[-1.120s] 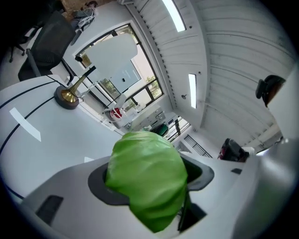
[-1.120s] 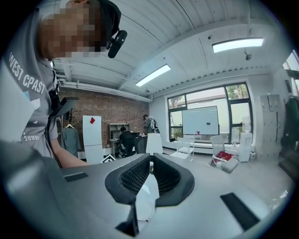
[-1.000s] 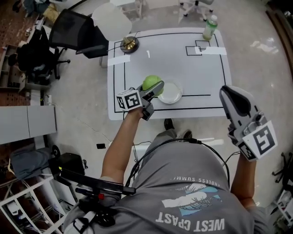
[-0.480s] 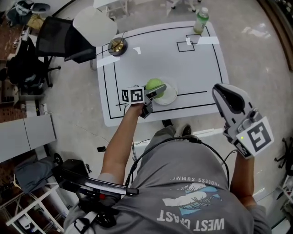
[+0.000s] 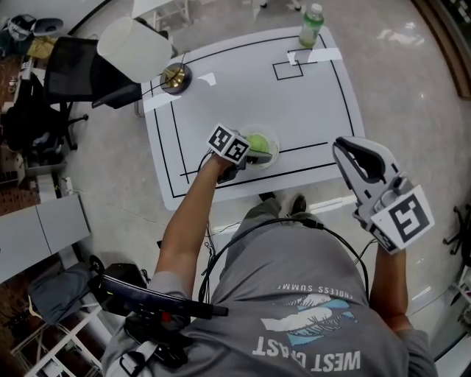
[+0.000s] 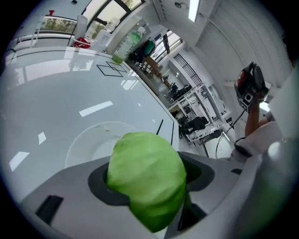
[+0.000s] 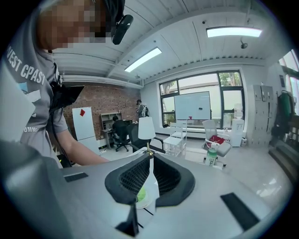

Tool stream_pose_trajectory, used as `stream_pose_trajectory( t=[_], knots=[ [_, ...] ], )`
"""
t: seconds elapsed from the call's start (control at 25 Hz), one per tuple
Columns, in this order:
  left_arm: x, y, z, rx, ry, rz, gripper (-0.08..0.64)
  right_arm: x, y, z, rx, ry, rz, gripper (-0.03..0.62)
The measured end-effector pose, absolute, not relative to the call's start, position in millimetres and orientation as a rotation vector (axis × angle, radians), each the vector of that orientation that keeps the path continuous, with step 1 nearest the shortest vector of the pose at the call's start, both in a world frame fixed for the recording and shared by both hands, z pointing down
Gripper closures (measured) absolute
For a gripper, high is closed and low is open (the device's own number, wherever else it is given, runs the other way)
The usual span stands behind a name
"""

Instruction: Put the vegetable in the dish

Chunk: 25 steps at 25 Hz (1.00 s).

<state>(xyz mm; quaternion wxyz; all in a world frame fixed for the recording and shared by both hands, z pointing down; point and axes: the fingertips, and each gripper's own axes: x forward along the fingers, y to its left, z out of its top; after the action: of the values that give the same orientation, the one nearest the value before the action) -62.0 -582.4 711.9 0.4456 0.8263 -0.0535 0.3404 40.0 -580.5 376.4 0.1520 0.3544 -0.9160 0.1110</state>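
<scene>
A round green vegetable (image 5: 258, 143) sits between the jaws of my left gripper (image 5: 255, 152), which is shut on it. It hangs over the clear round dish (image 5: 274, 148) near the table's front edge; whether it touches the dish I cannot tell. In the left gripper view the vegetable (image 6: 142, 163) fills the left gripper (image 6: 150, 189), with the dish (image 6: 79, 140) just beyond it. My right gripper (image 5: 359, 163) is held off the table's right side, shut and holding nothing. In the right gripper view the right gripper (image 7: 148, 184) points toward the distant dish (image 7: 148, 201).
The white table (image 5: 309, 110) carries black tape lines. A lamp (image 5: 137, 48) with a white shade and brass base stands at its far left corner, a green-capped bottle (image 5: 311, 16) at the far right. A black office chair (image 5: 70, 66) is to the left.
My left gripper has carried the vegetable to the right, from beside the dish to over it. The right gripper has stayed off the table's right side.
</scene>
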Motion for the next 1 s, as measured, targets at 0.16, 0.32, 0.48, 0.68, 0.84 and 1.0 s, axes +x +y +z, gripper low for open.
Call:
stream_pose_trajectory(
  t=[0.16, 0.32, 0.48, 0.68, 0.84, 1.0],
  knots=[
    [-62.3, -581.2, 712.8, 2.059, -0.078, 0.886, 0.256, 38.2, -580.5, 381.3, 1.006, -2.621, 0.327, 0.583],
    [-58.8, -585.0, 697.6, 2.126, -0.038, 0.852, 0.255, 33.9, -581.2, 382.1, 0.988, -2.623, 0.33, 0.583],
    [-60.2, -603.1, 686.5, 2.263, -0.09, 0.868, 0.25, 28.4, -581.5, 386.3, 0.964, -2.624, 0.335, 0.583],
    [-68.8, -622.2, 680.8, 2.363, -0.184, 0.863, 0.246, 19.3, -581.6, 389.7, 0.921, -2.623, 0.34, 0.583],
    [-74.4, -636.1, 686.0, 2.418, -0.291, 0.845, 0.244, 16.7, -583.1, 395.7, 0.909, -2.624, 0.347, 0.583],
    [-80.6, -641.7, 692.3, 2.42, -0.354, 0.814, 0.238, 13.8, -585.3, 397.9, 0.901, -2.627, 0.348, 0.583]
  ],
)
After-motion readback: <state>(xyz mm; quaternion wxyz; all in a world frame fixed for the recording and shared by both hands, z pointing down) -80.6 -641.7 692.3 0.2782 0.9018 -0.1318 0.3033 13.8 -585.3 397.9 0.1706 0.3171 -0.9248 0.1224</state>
